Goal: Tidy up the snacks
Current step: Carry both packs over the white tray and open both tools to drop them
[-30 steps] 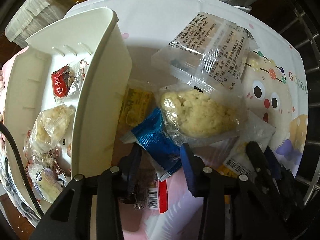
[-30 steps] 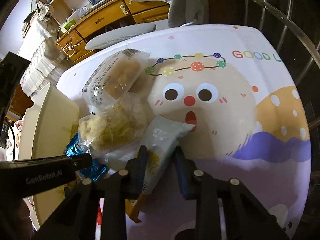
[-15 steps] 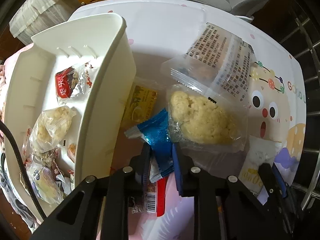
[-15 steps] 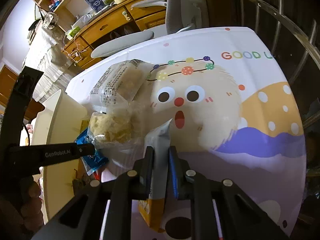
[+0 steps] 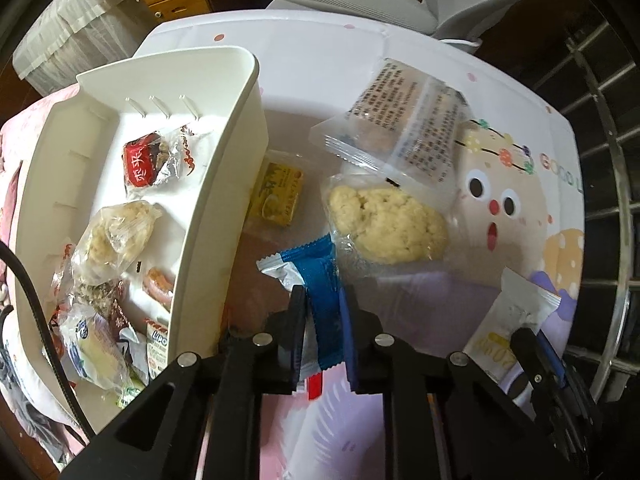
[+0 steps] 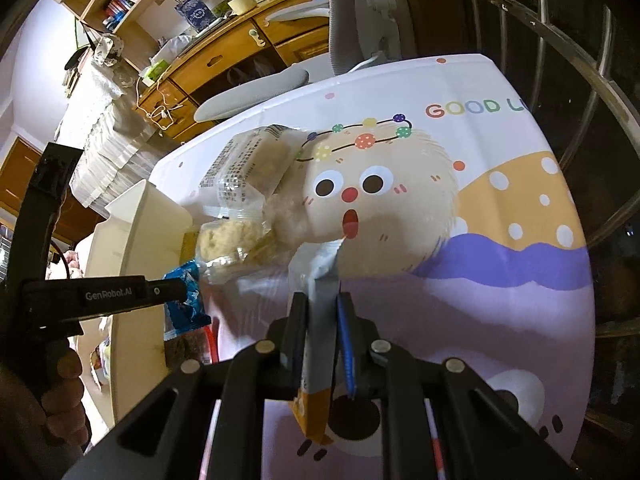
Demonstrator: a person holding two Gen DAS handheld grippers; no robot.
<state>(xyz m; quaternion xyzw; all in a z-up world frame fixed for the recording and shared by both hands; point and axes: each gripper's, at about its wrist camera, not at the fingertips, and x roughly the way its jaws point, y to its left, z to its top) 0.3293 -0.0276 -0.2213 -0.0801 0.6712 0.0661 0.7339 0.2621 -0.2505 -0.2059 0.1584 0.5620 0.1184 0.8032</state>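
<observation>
My left gripper [image 5: 322, 300] is shut on a blue and silver snack packet [image 5: 316, 276] and holds it just right of the white bin [image 5: 224, 184]. The bin holds several wrapped snacks. My right gripper [image 6: 323, 308] is shut on a white and yellow snack pouch [image 6: 318, 344], lifted off the table; the pouch also shows in the left wrist view [image 5: 508, 332]. On the cartoon tablecloth [image 6: 460, 208] lie a clear-wrapped crumbly cake [image 5: 388, 220], a clear printed pack [image 5: 408, 124] and a small yellow packet [image 5: 278, 196].
A grey chair [image 6: 256, 88] stands behind the table, with wooden drawers [image 6: 224, 56] beyond. A metal rail [image 6: 560, 80] curves along the right. The left gripper's body [image 6: 100, 296] reaches in from the left in the right wrist view.
Both grippers have closed on their packets and lifted them. The left one raised the blue packet; the right one raised the white and yellow pouch off the table.
</observation>
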